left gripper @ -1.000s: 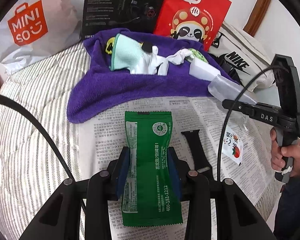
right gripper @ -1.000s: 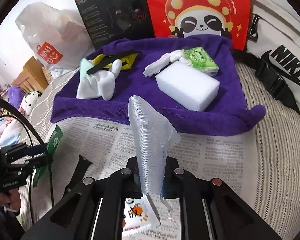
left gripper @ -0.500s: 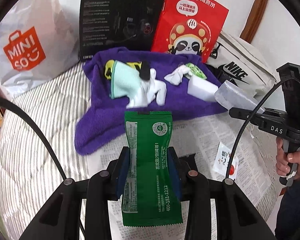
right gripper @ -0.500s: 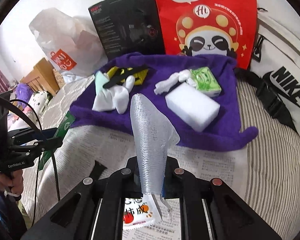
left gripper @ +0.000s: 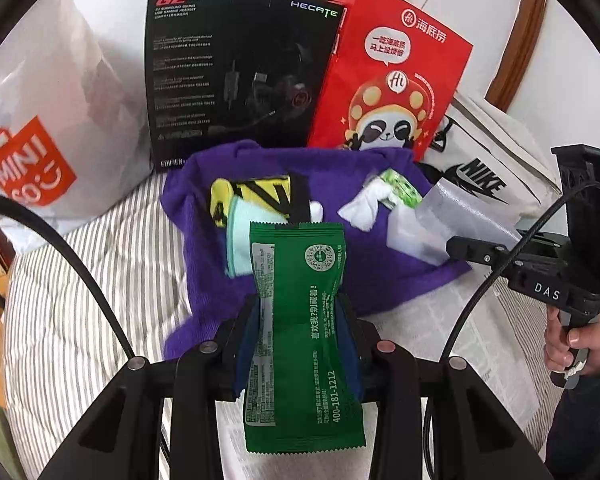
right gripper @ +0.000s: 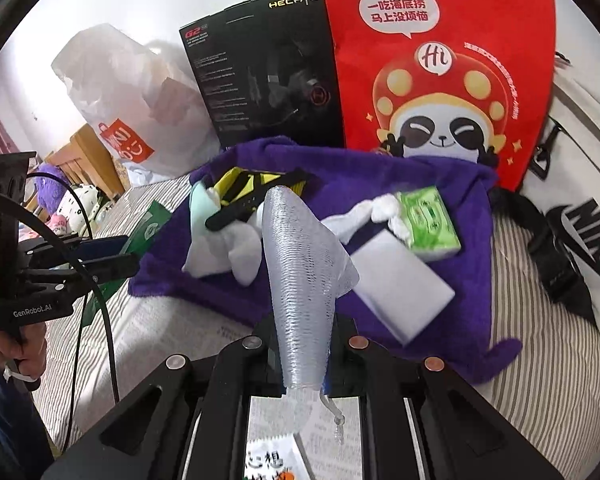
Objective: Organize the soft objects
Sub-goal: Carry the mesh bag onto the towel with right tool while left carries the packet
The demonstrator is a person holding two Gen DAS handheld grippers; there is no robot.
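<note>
My left gripper [left gripper: 300,332] is shut on a green snack packet [left gripper: 300,320], held upright above the near edge of the purple towel [left gripper: 204,252]. My right gripper [right gripper: 300,360] is shut on a clear ribbed plastic bag [right gripper: 300,280] that stands up in front of the towel [right gripper: 468,240]. On the towel lie a mint and white sock [right gripper: 220,248], a yellow and black item [left gripper: 256,192], a white sponge block [right gripper: 400,280], a green tissue pack [right gripper: 428,220] and a white cloth [right gripper: 364,216]. The right gripper [left gripper: 476,248] also shows in the left wrist view, the left gripper [right gripper: 100,256] in the right wrist view.
Behind the towel stand a black headset box [left gripper: 236,76], a red paper bag [left gripper: 388,80], a white plastic shopping bag [left gripper: 32,128] and a white sports bag [right gripper: 580,216]. Newspaper [left gripper: 496,344] covers the striped bedding [left gripper: 80,280]. A small printed sachet [right gripper: 272,460] lies under the right gripper.
Both grippers have risen and moved toward the purple towel with their loads. The newspaper, black strap and sachet have slipped down out of the left wrist view.
</note>
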